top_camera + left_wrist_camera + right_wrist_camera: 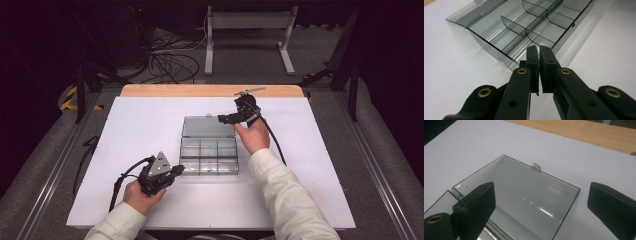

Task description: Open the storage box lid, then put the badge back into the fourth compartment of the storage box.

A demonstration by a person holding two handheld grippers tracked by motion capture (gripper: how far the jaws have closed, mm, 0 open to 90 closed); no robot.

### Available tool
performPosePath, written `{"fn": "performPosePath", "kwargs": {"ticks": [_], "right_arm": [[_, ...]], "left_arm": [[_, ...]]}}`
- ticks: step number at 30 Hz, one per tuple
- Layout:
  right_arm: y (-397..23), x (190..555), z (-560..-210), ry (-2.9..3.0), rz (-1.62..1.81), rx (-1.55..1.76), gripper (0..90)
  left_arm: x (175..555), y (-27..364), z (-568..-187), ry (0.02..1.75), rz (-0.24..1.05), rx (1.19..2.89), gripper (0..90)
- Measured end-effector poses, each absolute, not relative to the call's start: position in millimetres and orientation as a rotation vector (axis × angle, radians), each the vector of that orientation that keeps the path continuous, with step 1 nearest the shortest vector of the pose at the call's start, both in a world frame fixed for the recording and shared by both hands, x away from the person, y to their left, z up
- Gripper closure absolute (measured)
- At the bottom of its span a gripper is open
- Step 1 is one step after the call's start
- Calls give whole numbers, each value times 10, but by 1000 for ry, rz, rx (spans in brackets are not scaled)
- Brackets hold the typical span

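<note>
While the clear compartment box (209, 156) lies open at table (140, 120) centre, both grippers flank it.
Left gripper (176, 171), 7 o'clock: jaws nearly closed, empty, at the box's near corner. Right gripper (223, 118), 1 o'clock: jaws wide over the flat lid (524, 195).

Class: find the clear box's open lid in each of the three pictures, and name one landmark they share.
High view: the lid lies flat at centre, beyond the compartments.
Left gripper view: top left, a sliver.
Right gripper view: centre.
Shared landmark: the hinge.
</note>
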State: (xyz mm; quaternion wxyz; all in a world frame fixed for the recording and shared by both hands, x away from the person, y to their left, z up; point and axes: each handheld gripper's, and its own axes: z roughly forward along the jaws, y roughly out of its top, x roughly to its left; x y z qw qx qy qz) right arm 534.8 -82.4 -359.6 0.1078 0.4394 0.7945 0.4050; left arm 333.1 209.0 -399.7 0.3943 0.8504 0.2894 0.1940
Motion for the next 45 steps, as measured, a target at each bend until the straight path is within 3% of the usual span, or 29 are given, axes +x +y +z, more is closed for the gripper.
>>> {"fn": "performPosePath", "kwargs": {"ticks": [11, 27, 45], "right_arm": [[-971, 4991, -3232, 2327, 1269, 1146, 35], [-1177, 4644, -3038, 2303, 1322, 1042, 18], [-1484, 4227, -3011, 2293, 1353, 945, 0]], "left_arm": [[3276, 2224, -3930, 753, 511, 2099, 812], [3214, 2323, -3903, 769, 527, 2067, 778], [3121, 2449, -3877, 792, 529, 2004, 522]]}}
